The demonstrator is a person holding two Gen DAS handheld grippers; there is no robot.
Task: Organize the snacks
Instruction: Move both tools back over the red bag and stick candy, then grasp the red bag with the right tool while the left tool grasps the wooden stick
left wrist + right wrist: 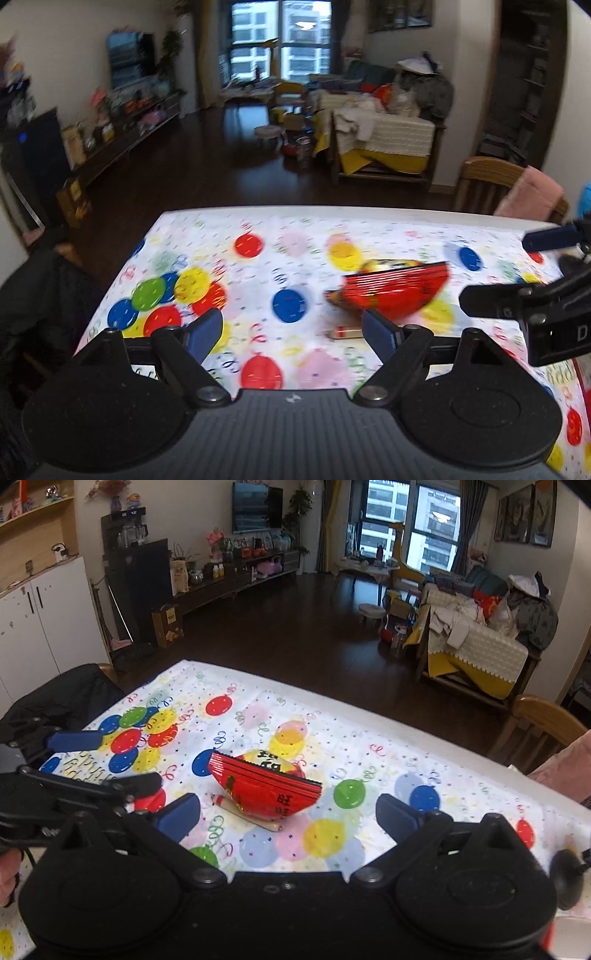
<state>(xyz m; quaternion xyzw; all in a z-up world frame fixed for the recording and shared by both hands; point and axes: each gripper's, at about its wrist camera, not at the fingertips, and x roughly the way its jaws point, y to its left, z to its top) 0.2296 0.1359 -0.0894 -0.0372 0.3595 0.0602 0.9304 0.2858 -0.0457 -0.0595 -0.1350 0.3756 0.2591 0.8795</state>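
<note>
A red snack bag with black print lies on the balloon-patterned tablecloth. A small stick-shaped wrapped snack lies partly under the bag's near side. My left gripper hovers above the cloth, open and holding nothing, with the bag ahead and to its right. My right gripper is open too, and the bag sits just beyond the gap between its blue fingers. Each gripper shows in the other's view: the right gripper at the right edge, the left gripper at the left edge.
A wooden chair draped with a pink cloth stands at the table's far right corner. A black jacket hangs over a chair at the left side. Beyond the far table edge lie dark floor, a sofa and a TV bench.
</note>
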